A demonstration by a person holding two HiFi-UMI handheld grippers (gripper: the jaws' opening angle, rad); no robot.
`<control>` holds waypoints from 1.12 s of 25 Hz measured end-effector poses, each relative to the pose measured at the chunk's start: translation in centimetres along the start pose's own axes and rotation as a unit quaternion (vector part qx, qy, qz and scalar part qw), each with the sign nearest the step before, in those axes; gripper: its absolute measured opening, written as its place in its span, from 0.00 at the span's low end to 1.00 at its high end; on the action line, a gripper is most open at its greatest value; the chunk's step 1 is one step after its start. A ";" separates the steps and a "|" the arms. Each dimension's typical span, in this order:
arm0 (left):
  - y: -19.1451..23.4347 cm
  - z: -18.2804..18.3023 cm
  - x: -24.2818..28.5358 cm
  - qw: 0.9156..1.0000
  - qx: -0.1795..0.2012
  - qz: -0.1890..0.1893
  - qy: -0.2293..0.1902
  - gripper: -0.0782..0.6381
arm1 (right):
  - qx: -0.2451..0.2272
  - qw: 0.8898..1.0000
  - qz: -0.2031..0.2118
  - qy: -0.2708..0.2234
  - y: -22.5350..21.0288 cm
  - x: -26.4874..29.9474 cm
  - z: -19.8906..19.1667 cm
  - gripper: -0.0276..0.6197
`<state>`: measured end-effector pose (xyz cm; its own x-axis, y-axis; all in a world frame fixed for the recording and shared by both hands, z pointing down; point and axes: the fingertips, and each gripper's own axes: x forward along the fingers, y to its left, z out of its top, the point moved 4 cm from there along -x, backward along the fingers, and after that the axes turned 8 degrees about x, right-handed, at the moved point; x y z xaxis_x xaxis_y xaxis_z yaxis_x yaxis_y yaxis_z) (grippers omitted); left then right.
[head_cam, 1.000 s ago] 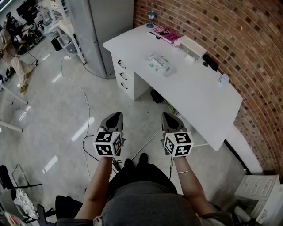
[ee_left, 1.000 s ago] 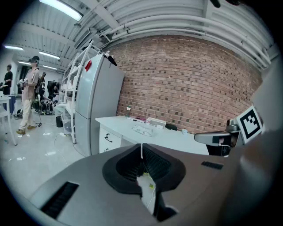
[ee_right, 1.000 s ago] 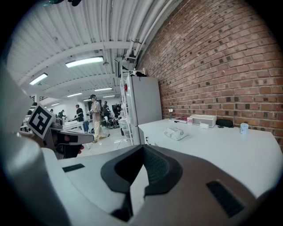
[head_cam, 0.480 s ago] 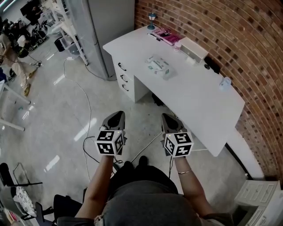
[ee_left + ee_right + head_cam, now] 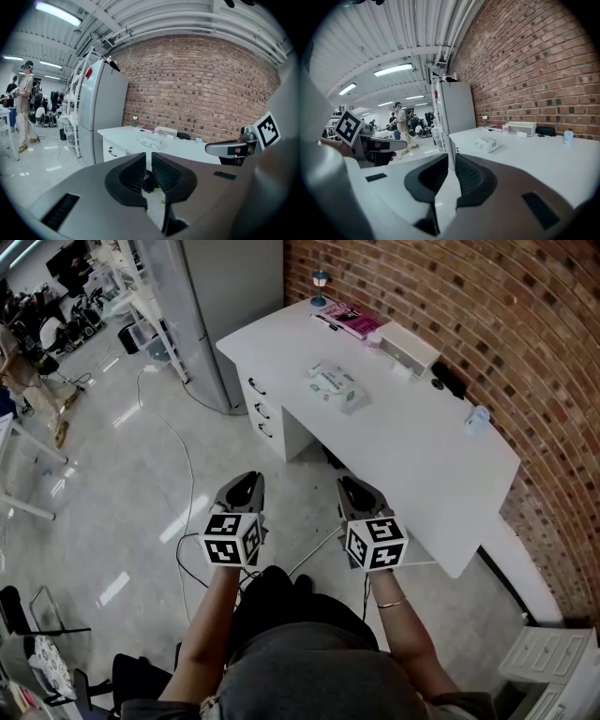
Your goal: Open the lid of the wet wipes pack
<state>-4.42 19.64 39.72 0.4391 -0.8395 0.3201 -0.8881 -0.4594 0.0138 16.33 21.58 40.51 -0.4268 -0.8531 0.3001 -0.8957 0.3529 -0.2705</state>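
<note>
Head view showed the person standing on the floor [image 5: 122, 484] short of the white desk [image 5: 422, 456], with both grippers held out side by side at waist level and well apart from it. The left gripper [image 5: 242, 481] and the right gripper [image 5: 355, 487] each pointed forward and slightly down, over the floor, touching nothing. Left gripper view showed that gripper's jaws a narrow slit apart, with nothing between the ribbed pads [image 5: 165, 173]; only the desk front and floor showed through the gap. Right gripper view showed the right jaws also a little apart and opening, the gap just wider than the left one's, and again nothing stood between them. The wipes pack [image 5: 335, 382] lay flat on the desk top, towards its far left end and closer to the front edge than to the brick wall [image 5: 534, 324], with its lid down as far as could be told at that distance. Past it, a white box [image 5: 408, 344] sat against the wall with a pink book [image 5: 352, 315] at the far corner. Neither gripper was near the pack.
</note>
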 end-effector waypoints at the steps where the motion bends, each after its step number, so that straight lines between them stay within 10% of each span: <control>1: 0.0 0.1 0.1 1.000 0.000 0.000 0.001 0.15 | 0.002 1.000 0.000 0.000 -0.1 0.0 0.1 0.13; 28: 5.6 2.6 13.1 0.998 0.014 -0.061 0.021 0.28 | -0.011 0.999 -0.045 0.021 -4.4 10.8 4.3 0.23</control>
<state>-3.34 5.33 41.53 0.5368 -0.7648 0.3563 -0.8244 -0.5653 0.0288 16.21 9.18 41.05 -0.3496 -0.8652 0.3595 -0.9327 0.2852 -0.2208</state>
